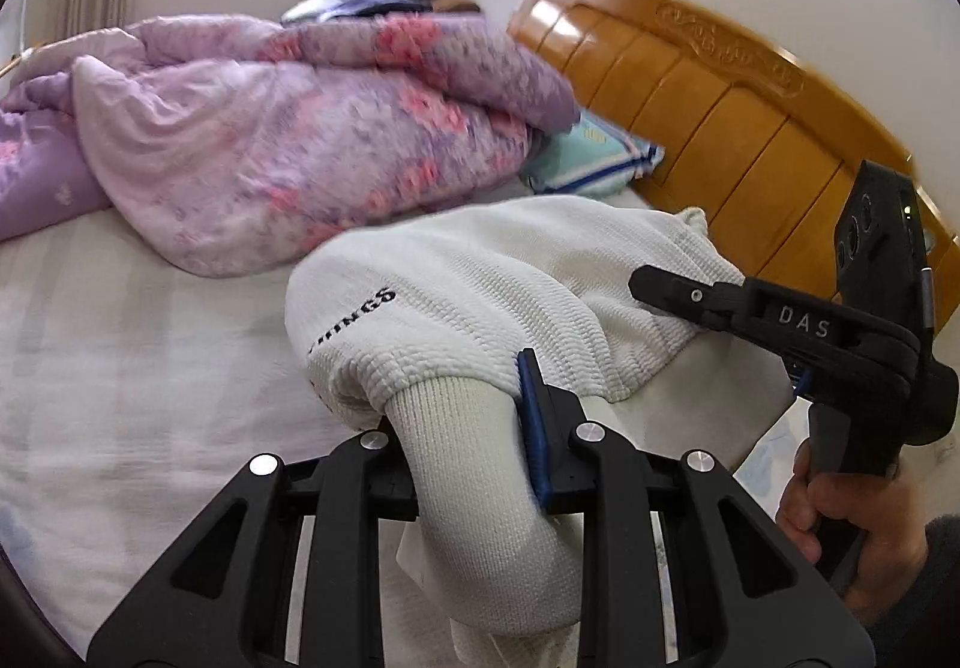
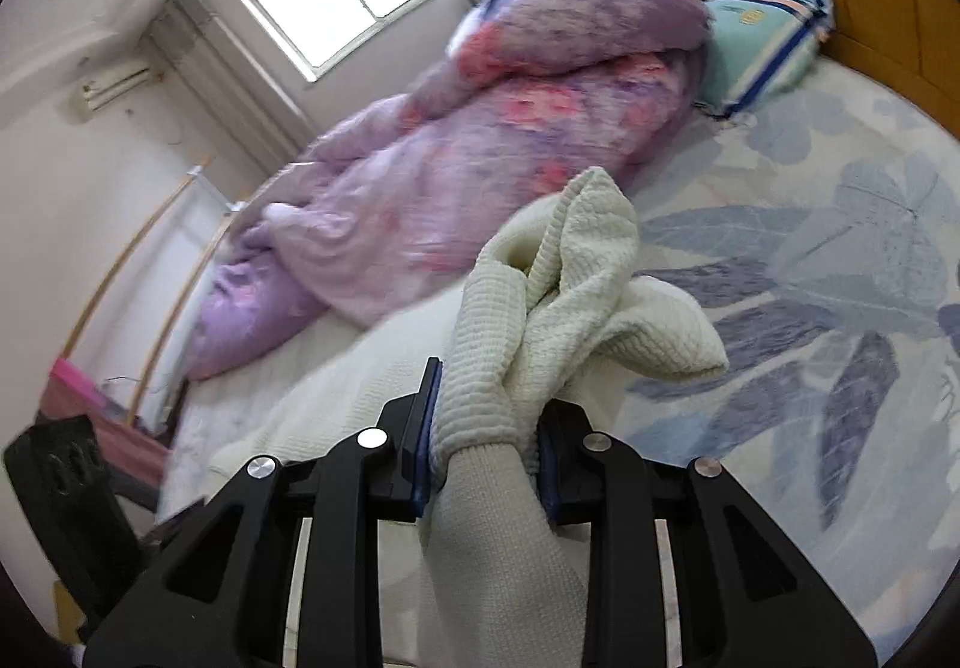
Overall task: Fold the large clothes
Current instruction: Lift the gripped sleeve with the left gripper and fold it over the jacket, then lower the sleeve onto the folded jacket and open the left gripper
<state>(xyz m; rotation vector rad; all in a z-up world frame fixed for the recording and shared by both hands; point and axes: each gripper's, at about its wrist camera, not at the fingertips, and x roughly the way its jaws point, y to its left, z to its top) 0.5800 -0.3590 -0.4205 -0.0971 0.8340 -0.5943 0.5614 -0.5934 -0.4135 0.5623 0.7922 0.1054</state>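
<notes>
A white knitted sweater [image 1: 480, 296] hangs bunched above the bed [image 1: 120, 356], carried at its two ribbed cuffs. The left tongs [image 1: 474, 446] are clamped on one cuff, the right tongs [image 2: 486, 428] on the other. A hand [image 1: 852, 524] grips the right handle. Behind lie a crumpled purple floral quilt [image 1: 288, 128], a striped pillow [image 1: 600, 158] and the wooden headboard [image 1: 720, 110].

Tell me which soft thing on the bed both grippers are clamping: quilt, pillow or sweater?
The white knit sweater. The purple floral quilt and striped pillow lie untouched behind it.
</notes>
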